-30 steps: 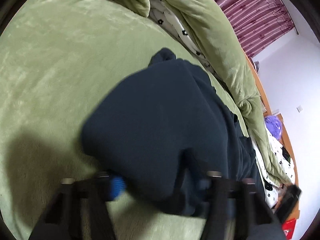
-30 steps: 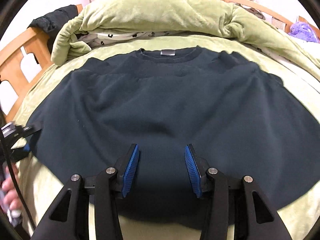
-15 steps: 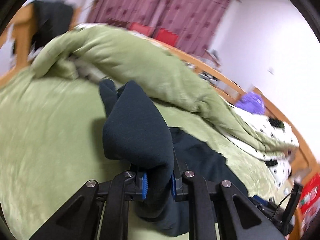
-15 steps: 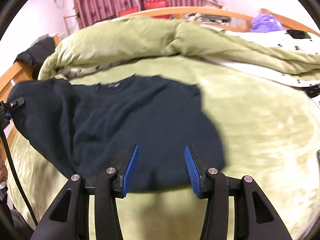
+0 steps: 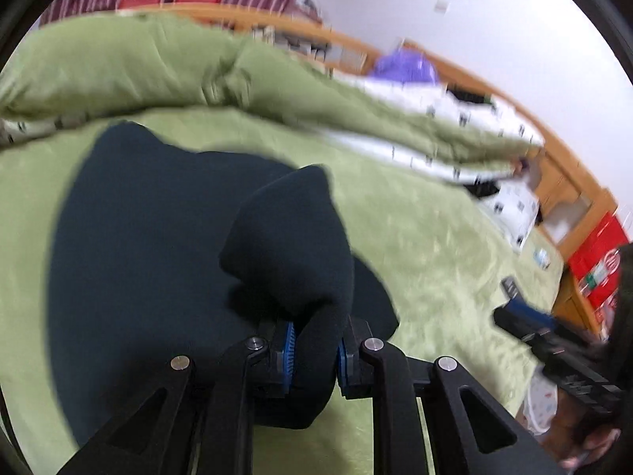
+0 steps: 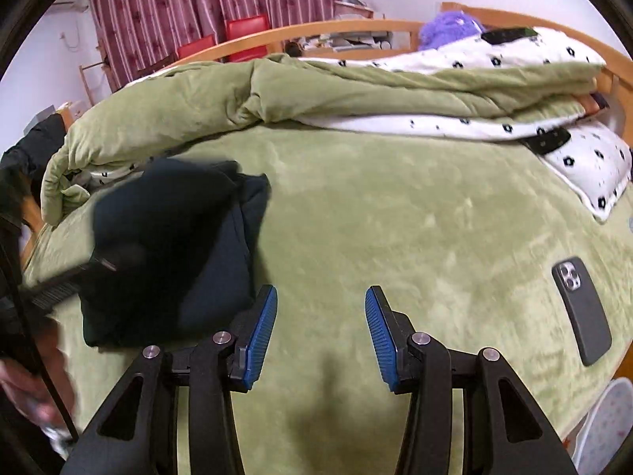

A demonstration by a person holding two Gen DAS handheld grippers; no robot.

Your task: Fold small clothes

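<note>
A dark navy sweater lies on the green bed cover. My left gripper is shut on a fold of the sweater and holds that fold over the rest of the garment. In the right wrist view the sweater sits doubled over at the left, with the left gripper blurred at its edge. My right gripper is open and empty above bare bed cover, just right of the sweater.
A rolled green duvet with a white patterned lining lies along the far side. A black phone lies on the cover at the right. A purple plush and wooden bed frame stand behind. Red boxes stand beside the bed.
My left gripper closed on the sweater's left side and carried it across over the garment. My right gripper moved off the sweater to the right and stays open.
</note>
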